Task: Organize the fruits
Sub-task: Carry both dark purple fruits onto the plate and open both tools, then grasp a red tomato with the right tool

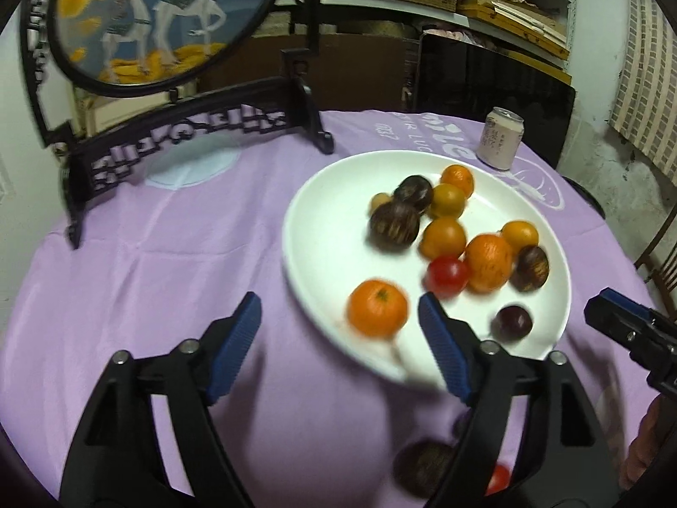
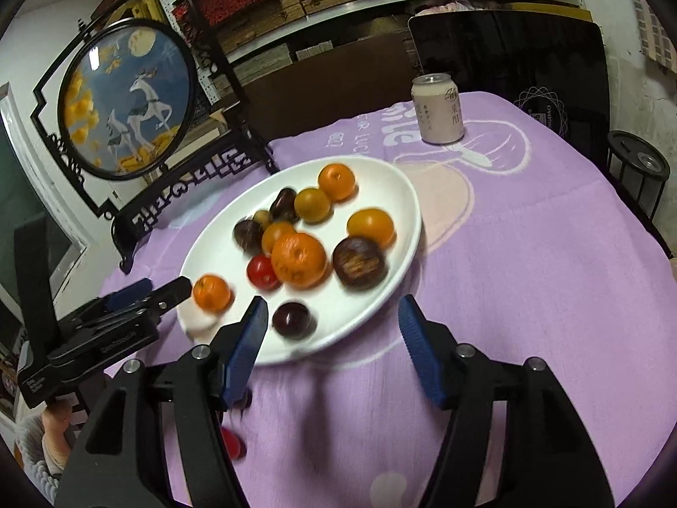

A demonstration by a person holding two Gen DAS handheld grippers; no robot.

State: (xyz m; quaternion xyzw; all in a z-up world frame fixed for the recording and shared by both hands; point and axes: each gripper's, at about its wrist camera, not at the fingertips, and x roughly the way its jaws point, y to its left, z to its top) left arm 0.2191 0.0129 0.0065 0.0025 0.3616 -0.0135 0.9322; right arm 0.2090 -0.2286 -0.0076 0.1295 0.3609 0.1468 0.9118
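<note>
- Far left of my left gripper (image 1: 338,326): a framed deer screen (image 1: 156,21) stands on the purple-clothed desk (image 1: 169,254), well beyond the fingertips. Not part of the job.
- Left gripper: fingers apart, nothing between the pads. A small mandarin (image 1: 378,307) lies on the near rim of the white plate (image 1: 321,220), just ahead of the gap and close to the right-hand finger (image 1: 440,338); no contact that I can see.
- Ahead and right of the left fingers: the plate carries most of the fruit: oranges, dark brown fruits, a red tomato (image 1: 446,276), all loosely heaped towards the far side. A dark plum (image 1: 513,322) lies apart, just beyond the right-hand finger.
- Below the left fingers, on the cloth and off the plate: a dark fruit (image 1: 427,467) and a red one (image 1: 498,479), partly hidden by the finger frame.
- Right gripper (image 2: 332,321): fingers apart, empty. In its own view the plum sits just beyond its left-hand finger, and the plate's near edge runs across the gap.
- Beyond the plate, far from both grippers: a pale drink can (image 2: 438,109), upright.
- Judgement: both grippers have let go at the plate; the step in hand is a drop-off.
- Next move, as I read it: draw a gripper back towards the strays on the cloth, come down with fingers wide either side of one fruit, close gently, since round fruit will roll.
</note>
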